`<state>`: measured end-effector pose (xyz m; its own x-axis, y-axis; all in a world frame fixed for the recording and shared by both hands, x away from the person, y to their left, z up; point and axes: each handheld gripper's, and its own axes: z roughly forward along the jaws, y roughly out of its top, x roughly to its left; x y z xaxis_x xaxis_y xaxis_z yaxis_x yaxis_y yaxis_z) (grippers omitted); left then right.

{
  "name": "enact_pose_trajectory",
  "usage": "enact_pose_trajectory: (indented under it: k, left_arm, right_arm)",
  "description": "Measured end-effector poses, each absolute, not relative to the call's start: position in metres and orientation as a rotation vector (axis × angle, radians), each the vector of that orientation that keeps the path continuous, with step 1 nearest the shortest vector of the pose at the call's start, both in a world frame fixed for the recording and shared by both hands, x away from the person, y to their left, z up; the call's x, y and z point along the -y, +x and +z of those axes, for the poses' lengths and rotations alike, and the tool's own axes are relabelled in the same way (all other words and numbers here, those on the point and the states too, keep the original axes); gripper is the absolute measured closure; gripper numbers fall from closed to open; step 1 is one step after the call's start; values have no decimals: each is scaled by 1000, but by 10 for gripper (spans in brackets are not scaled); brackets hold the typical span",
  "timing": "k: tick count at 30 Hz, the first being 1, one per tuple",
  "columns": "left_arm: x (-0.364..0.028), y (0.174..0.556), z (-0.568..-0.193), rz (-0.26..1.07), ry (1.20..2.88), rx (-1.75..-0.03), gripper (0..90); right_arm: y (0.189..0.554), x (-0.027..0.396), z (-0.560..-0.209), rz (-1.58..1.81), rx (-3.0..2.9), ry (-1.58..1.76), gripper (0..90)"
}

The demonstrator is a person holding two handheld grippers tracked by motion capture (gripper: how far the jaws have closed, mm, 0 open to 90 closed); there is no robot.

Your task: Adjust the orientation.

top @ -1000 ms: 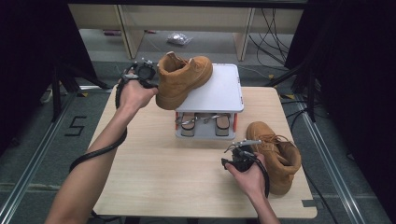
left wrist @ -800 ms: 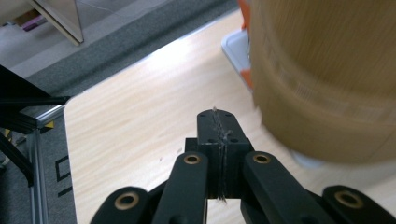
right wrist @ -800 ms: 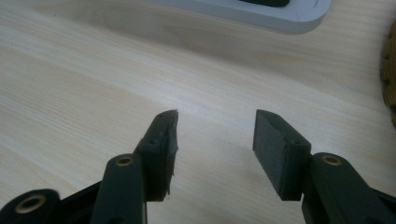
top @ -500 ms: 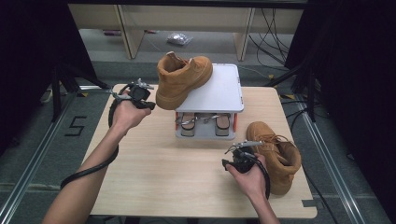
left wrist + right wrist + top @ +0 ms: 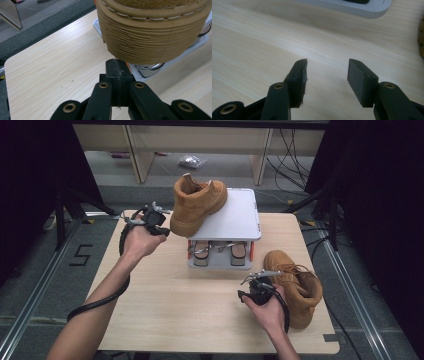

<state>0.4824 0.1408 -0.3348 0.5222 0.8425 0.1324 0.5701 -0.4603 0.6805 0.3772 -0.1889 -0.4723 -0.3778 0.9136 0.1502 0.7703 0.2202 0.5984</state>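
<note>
One boot (image 5: 196, 205) is already sitting up on the white rack (image 5: 235, 217), but only partly: toe end is resting on the top shelf, heel end is overhanging the left edge, so the boot is tilting a bit. I'm judging that as half done and still needing a shove inward. Second boot (image 5: 296, 287) is lying on the surface (image 5: 165, 305) at the right, just beside my right gripper (image 5: 256, 280), not lifted yet. So roughly: first boot placed but not seated, second boot all still to do.

Left gripper (image 5: 159, 215) is sitting right at the overhanging heel. In the left gripper view its jaws are pressed together with nothing between them, tip just under the boot's stacked heel (image 5: 150, 32); I can't tell whether it's actually touching or just short. I'm reading that as a closed-jaw nudge, not a grab.

Right gripper (image 5: 327, 68) is hovering low over bare surface, jaws spread, nothing between them. The rack's base edge (image 5: 362, 8) is showing ahead of it.

Boot look: tan suede-type upper, padded collar, thick layered sole with a visible stitched welt, laces on the one at the right. Bulky and top-heavy, so the overhanging one is looking likely to tip off if pushed wrong.

A pair of sandals (image 5: 218, 252) is already occupying the rack's lower shelf
</note>
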Motion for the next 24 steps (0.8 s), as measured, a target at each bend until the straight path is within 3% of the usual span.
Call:
enact_pose_trajectory:
  k: [24]
  left_arm:
    - [-93, 488, -339, 501, 2294, -1079, 898]
  right_arm:
    - [374, 189, -470, 879, -2260, 1632, 504]
